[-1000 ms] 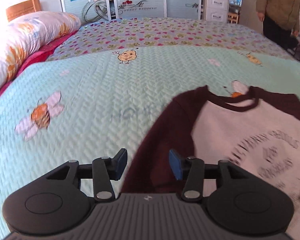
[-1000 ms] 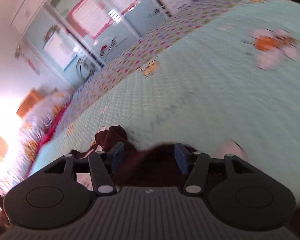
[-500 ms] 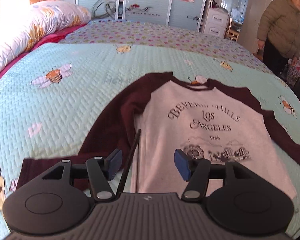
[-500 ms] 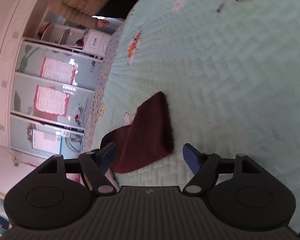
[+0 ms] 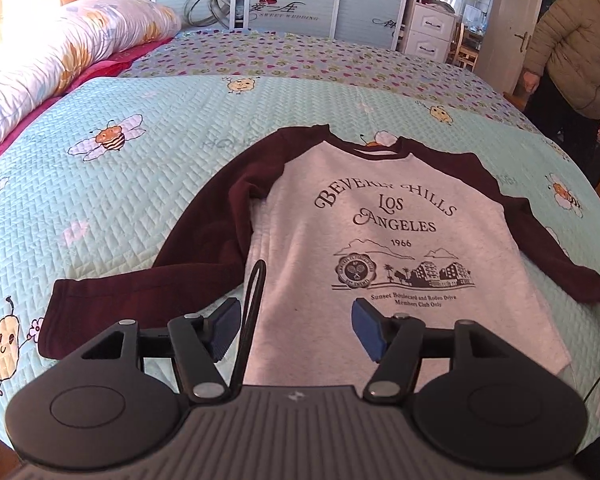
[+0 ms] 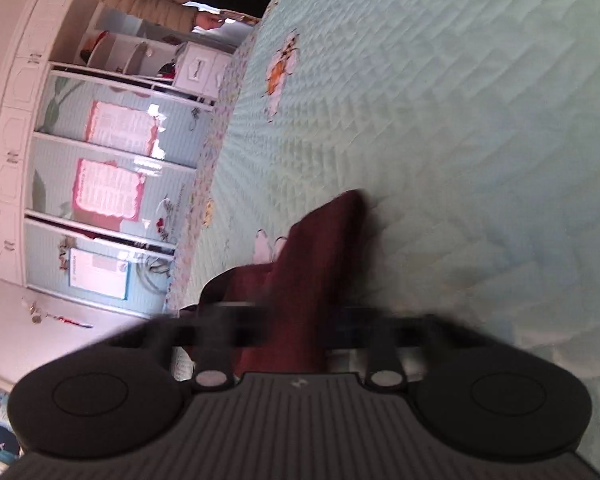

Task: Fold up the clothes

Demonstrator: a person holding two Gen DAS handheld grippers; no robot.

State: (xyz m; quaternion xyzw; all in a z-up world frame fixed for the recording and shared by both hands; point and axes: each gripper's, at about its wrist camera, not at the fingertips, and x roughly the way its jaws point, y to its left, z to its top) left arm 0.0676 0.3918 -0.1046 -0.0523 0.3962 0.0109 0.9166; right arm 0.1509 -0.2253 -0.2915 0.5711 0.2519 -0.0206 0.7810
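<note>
We saw the grey long-sleeved shirt with maroon raglan sleeves and a printed chest graphic point(image 5: 384, 236) lying flat, face up, on the pale-green quilted bedspread with bee pictures point(image 5: 140, 184), collar toward the far side. Our left gripper point(image 5: 296, 330) hovered over its near hem with blue-padded fingers point(image 5: 366, 334) spread apart, grasping nothing. The right gripper point(image 6: 300, 326) was blurred around the maroon sleeve end point(image 6: 320, 248); we could not tell whether it had clamped. A person in an olive padded jacket point(image 5: 580, 44) stood beyond the bed.
</note>
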